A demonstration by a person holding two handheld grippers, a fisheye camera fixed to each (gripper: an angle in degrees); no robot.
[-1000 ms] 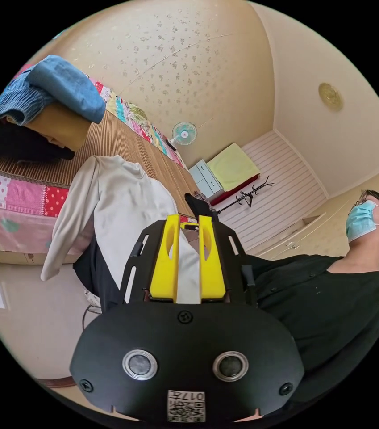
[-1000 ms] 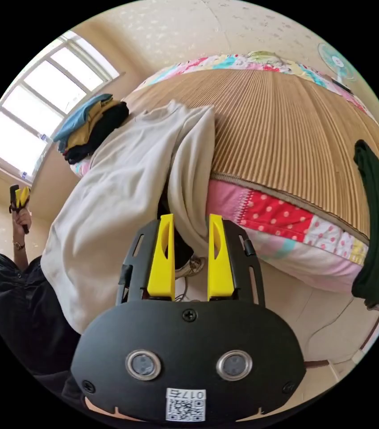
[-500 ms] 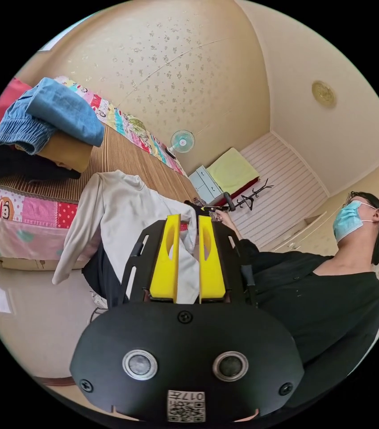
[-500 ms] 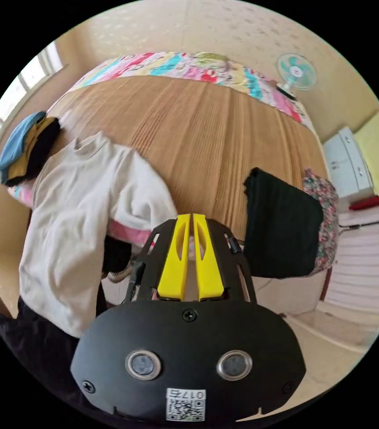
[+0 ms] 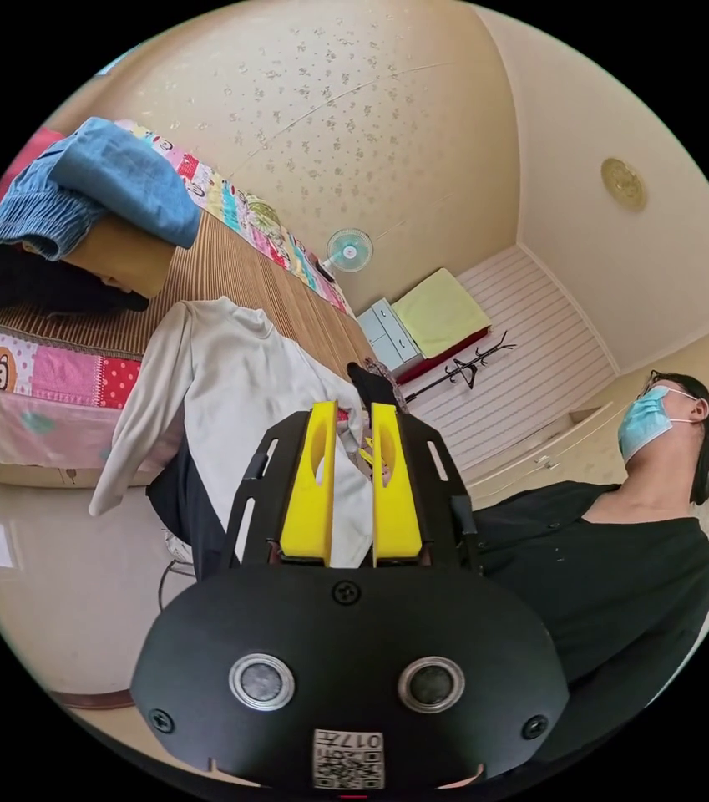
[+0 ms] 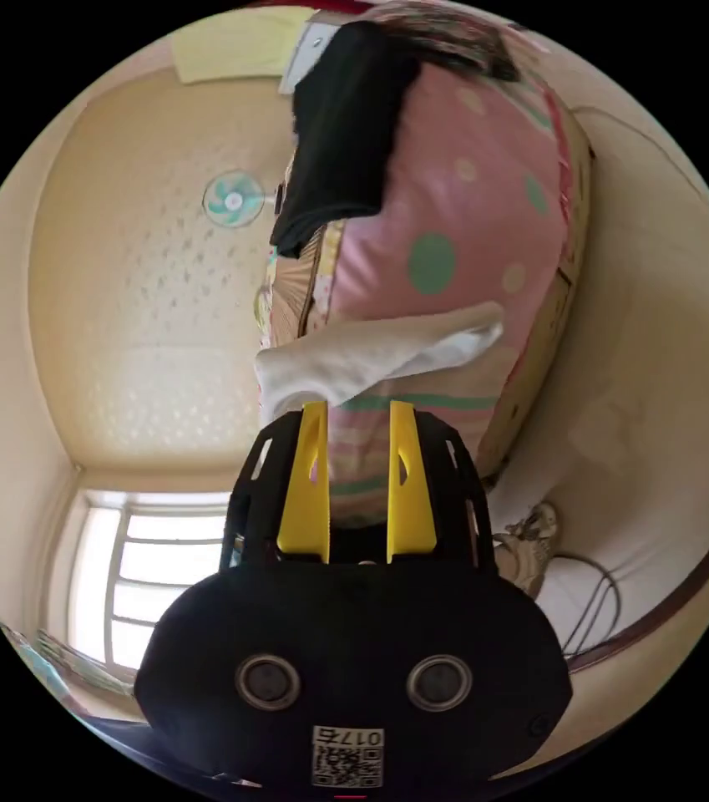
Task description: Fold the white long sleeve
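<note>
The white long sleeve [image 5: 229, 376] lies with its collar end on the bed's woven mat [image 5: 229, 276] and hangs off the edge towards me. My left gripper [image 5: 351, 408] is shut on its lower part, with white cloth between the jaws. One sleeve [image 5: 133, 443] dangles down the bed's side. A yellow bit of the right gripper [image 5: 368, 455] shows just past my left jaws. In the right gripper view, which is rolled over, the right gripper [image 6: 354, 405] stands open. Its tips sit just short of the other white sleeve [image 6: 379, 355], which lies against the pink sheet [image 6: 446, 251].
A pile of folded clothes [image 5: 95, 192] sits at the bed's end. A black garment [image 6: 346, 125] hangs over the bed edge. A person in black [image 5: 621, 568] stands close by. A shoe [image 6: 529, 543] and a cable [image 6: 596, 601] lie on the floor. A fan [image 5: 348, 249] stands by the wall.
The right gripper swung and rolled over, shut half a second ago, and stands open again at the hanging sleeve. The left gripper keeps its hold and has hardly moved.
</note>
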